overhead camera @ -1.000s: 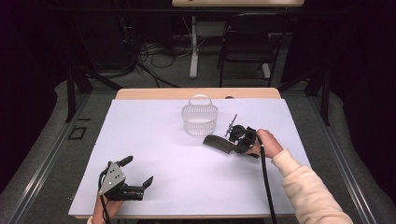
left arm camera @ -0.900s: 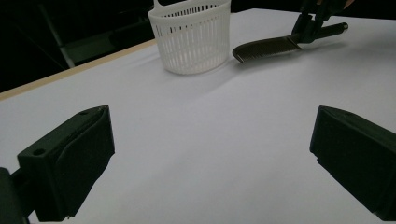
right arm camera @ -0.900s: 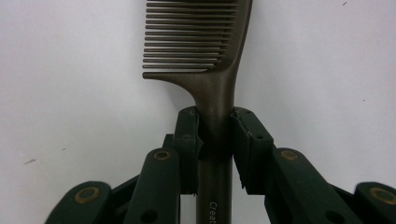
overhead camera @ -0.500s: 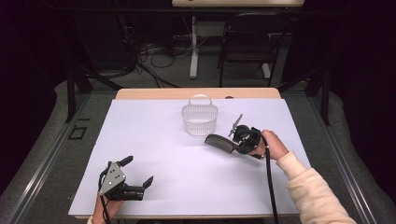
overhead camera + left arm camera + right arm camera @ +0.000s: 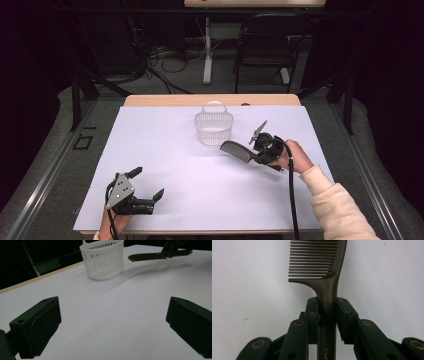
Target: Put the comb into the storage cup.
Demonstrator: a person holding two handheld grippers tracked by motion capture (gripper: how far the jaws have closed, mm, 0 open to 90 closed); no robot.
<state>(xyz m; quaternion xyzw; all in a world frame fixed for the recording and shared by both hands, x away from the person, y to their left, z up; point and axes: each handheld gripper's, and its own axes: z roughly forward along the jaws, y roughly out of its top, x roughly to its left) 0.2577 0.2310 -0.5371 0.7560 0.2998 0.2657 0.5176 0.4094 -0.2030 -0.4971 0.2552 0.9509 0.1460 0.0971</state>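
Right gripper view, item one: comb, dark brown-grey plastic, smooth matte handle, one row of fine straight parallel teeth on a gently curved spine. Pale lettering on the handle, cut off at the frame edge. The fingers of my right gripper are clamped on the handle from both sides, just below the toothed part; fingers are blocky, matte black, with brass-coloured pivot pins lower down.

High view, item two: same comb, held clear above the bench, toothed end pointing at the basket and just beside its front. Bench surface is a flat, plain white sheet with a pale wood edge at the far side.

Item three: basket, white plastic, round, slightly tapered, walls of thin vertical slats, arched handle on top. Stands upright at the far middle of the bench.

Item four: my left gripper, near front corner, well apart from the basket. Its fingers stand wide apart, nothing between them; black, chunky, wedge-shaped.
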